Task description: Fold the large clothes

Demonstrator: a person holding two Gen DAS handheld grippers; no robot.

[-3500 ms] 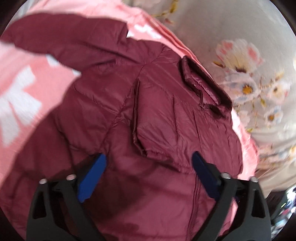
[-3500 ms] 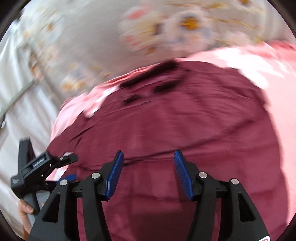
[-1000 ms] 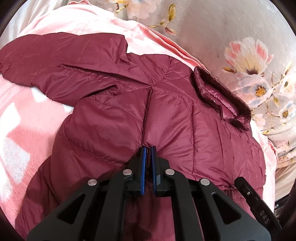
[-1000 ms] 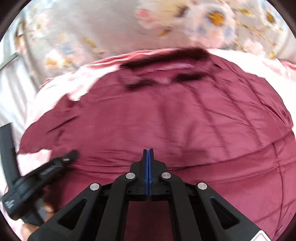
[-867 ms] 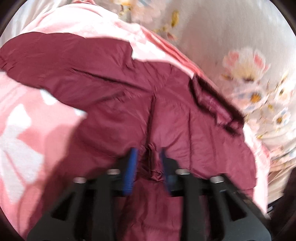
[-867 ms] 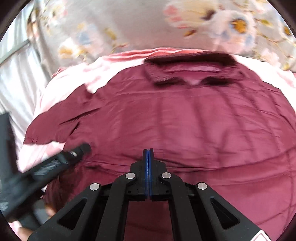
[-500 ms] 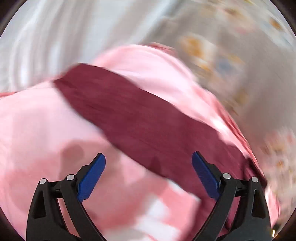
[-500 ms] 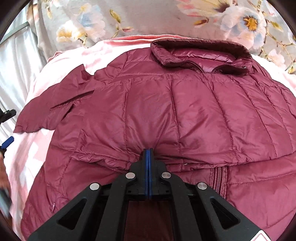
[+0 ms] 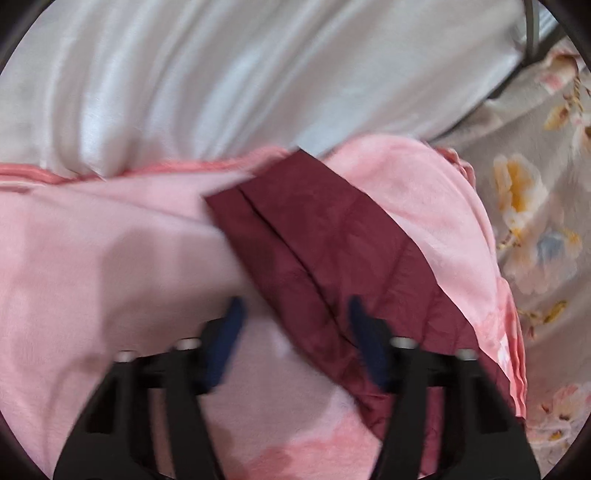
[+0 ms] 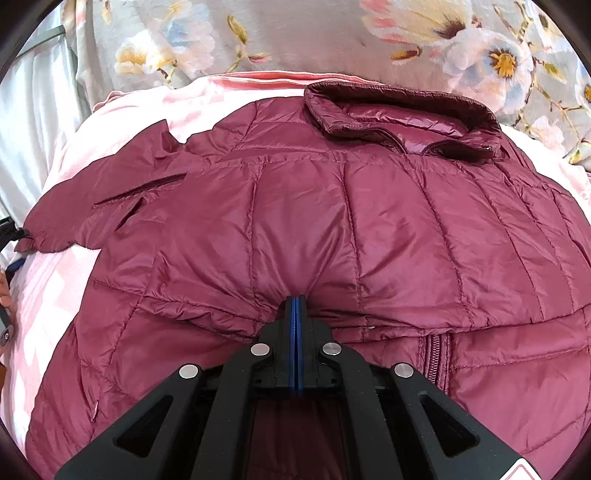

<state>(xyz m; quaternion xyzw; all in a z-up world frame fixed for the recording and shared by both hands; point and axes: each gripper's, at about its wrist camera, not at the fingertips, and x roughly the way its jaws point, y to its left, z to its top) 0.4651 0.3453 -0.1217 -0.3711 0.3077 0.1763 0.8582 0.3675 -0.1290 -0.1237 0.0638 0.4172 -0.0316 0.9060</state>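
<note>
We see a fleecy pink blanket [image 9: 110,258] over a floral sheet [image 10: 314,37]; right gripper [image 10: 297,317] pinches the quilted maroon puffer jacket [image 10: 369,221]; left gripper [image 9: 295,332] wide above its sleeve [image 9: 314,229].

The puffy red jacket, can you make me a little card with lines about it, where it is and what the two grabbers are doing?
item: maroon quilted jacket, zip front, collar at the far end
lying on: pink blanket
folded so far: one side lies folded across the front
sleeve: jacket sleeve stretched out flat over the blanket
left gripper: jaws open, straddling the sleeve, not gripping
right gripper: jaws shut on the jacket's folded edge
behind: floral bedding, white curtain
</note>
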